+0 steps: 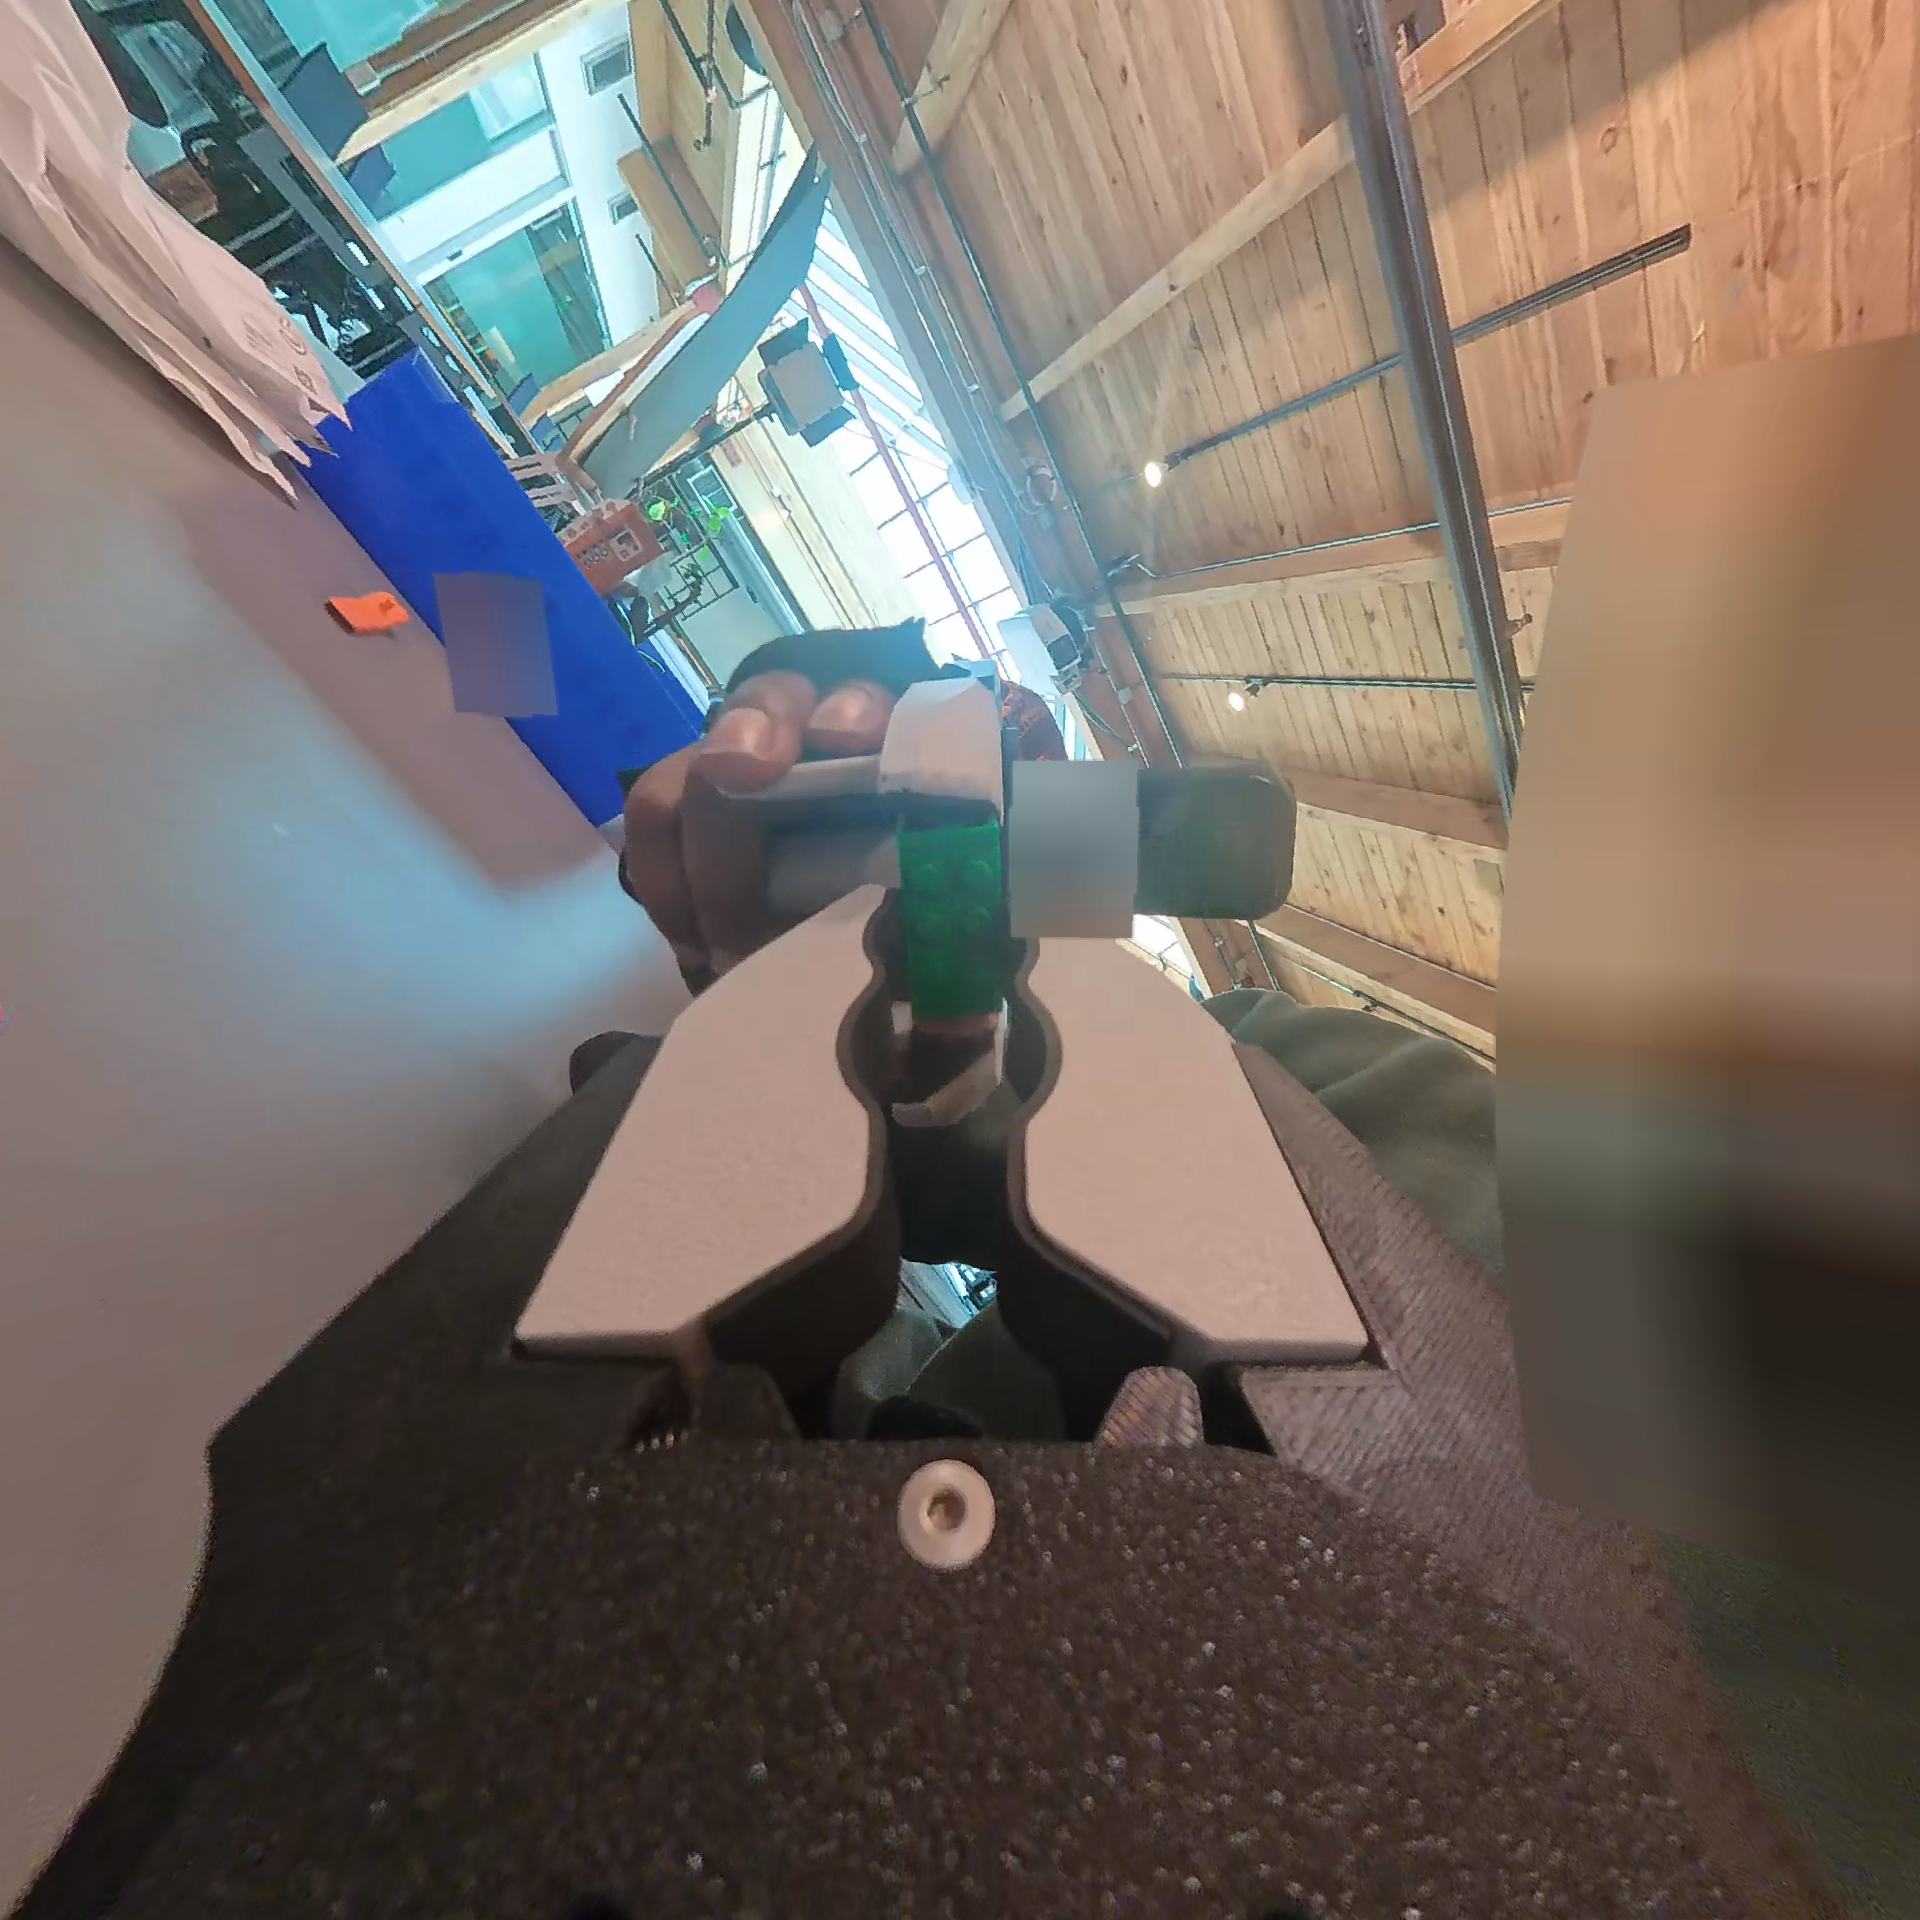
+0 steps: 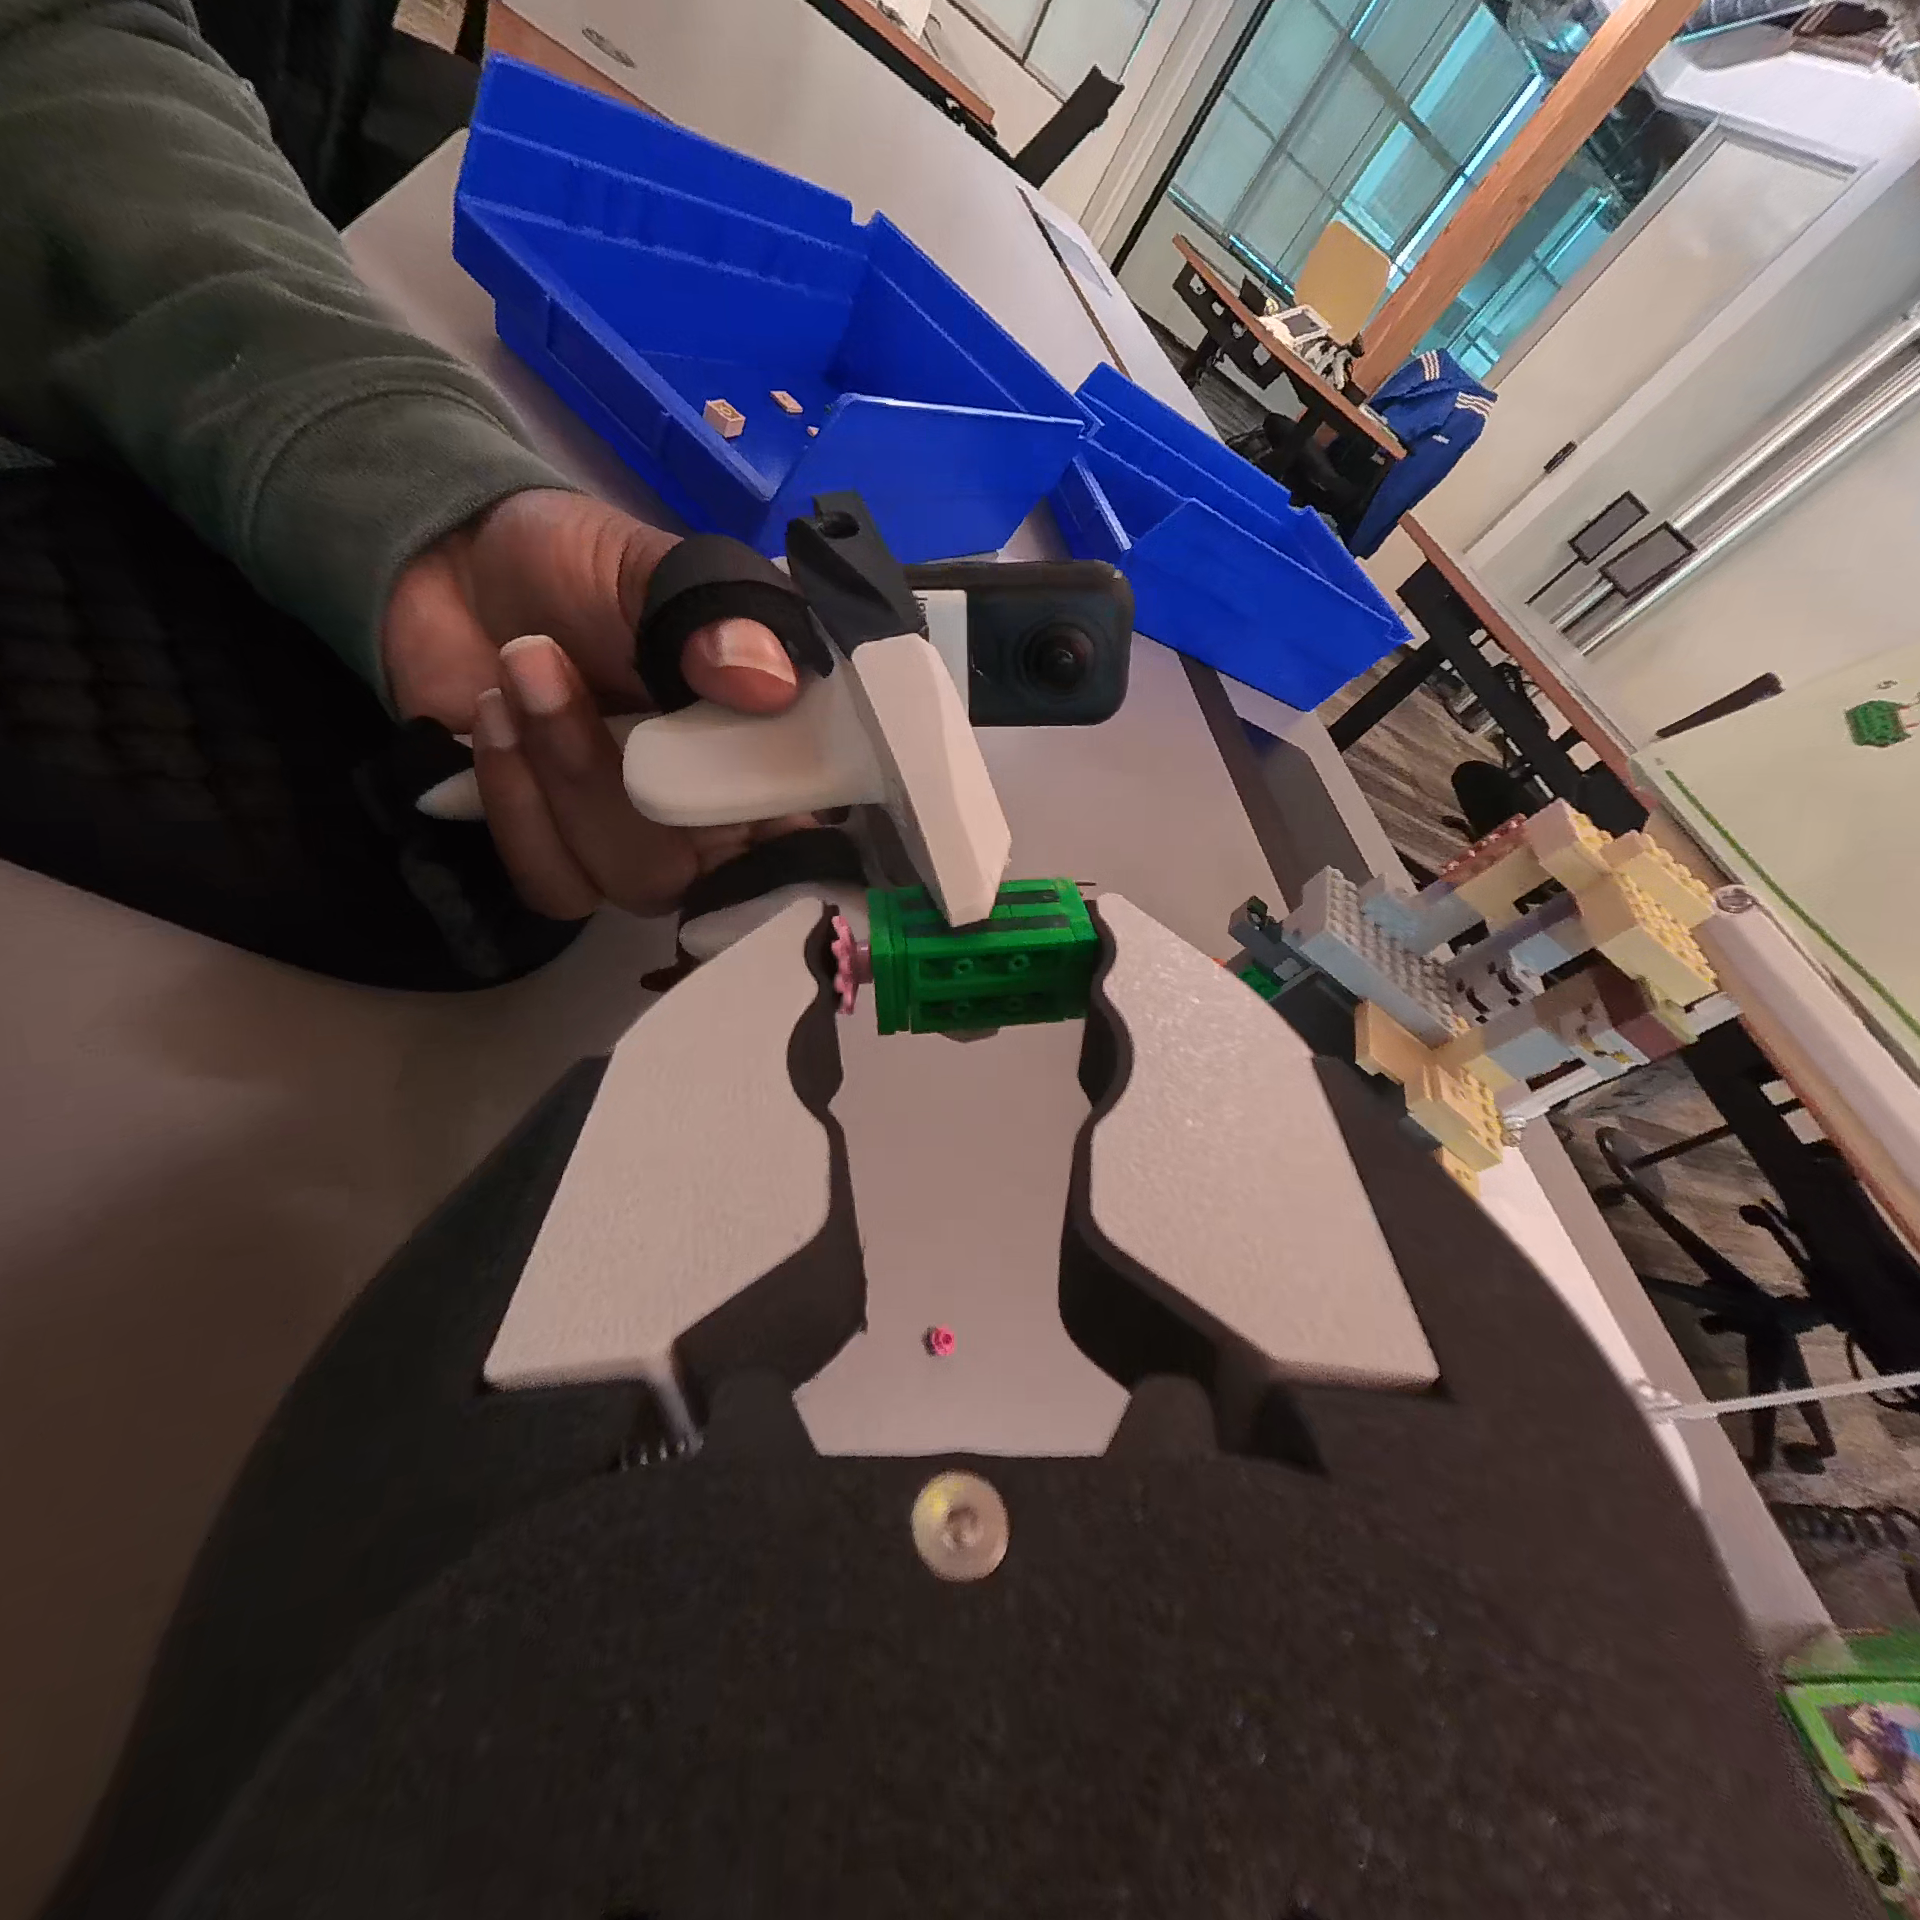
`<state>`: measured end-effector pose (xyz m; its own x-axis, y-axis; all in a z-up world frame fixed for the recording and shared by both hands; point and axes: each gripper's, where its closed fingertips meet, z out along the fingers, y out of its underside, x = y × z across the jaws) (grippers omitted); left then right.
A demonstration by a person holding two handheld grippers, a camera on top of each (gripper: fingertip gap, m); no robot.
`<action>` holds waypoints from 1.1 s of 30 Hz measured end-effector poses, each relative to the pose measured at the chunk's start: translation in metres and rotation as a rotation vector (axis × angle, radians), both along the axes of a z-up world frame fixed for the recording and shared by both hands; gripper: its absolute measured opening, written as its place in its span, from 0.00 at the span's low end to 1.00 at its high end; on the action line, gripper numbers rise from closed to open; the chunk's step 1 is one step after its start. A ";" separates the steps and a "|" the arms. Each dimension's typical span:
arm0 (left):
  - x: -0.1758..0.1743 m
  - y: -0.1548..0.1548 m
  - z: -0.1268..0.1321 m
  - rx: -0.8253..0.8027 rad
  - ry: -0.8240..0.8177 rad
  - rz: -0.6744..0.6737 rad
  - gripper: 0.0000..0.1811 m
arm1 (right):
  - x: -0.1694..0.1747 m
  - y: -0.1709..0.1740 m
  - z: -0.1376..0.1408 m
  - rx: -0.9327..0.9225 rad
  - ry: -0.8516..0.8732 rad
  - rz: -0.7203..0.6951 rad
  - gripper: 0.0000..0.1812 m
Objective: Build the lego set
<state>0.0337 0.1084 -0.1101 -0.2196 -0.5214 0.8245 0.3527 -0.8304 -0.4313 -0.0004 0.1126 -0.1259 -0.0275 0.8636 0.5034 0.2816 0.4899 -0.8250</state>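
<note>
Green lego block, mid-frame: pinched by right tongs and left tongs. Blue bins on counter, upper frame.

Each claw: two pale grey fingers with scalloped inner edges, seated in black textured body; single round silver screw at centre near camera. Left claw, seen from right wrist view: white handle, black camera on top. Wearer: olive-green sleeve, black strap over thumb.
</note>
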 end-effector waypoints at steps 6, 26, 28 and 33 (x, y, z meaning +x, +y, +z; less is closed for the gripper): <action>0.002 -0.002 0.001 -0.002 -0.011 -0.005 0.09 | 0.002 -0.002 0.000 -0.014 -0.004 0.013 0.24; 0.004 -0.008 -0.007 0.064 0.083 -0.078 0.10 | 0.004 -0.009 -0.006 -0.057 -0.065 0.116 0.24; 0.003 -0.008 -0.007 0.072 0.093 -0.079 0.10 | 0.004 -0.010 -0.007 -0.050 -0.076 0.117 0.24; 0.004 -0.009 -0.007 0.065 0.093 -0.085 0.09 | 0.005 -0.010 -0.007 -0.033 -0.090 0.115 0.24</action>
<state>0.0372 0.0996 -0.1176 -0.1898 -0.5568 0.8087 0.2382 -0.8251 -0.5122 0.0045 0.1029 -0.1327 -0.1709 0.8684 0.4654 0.2991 0.4958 -0.8153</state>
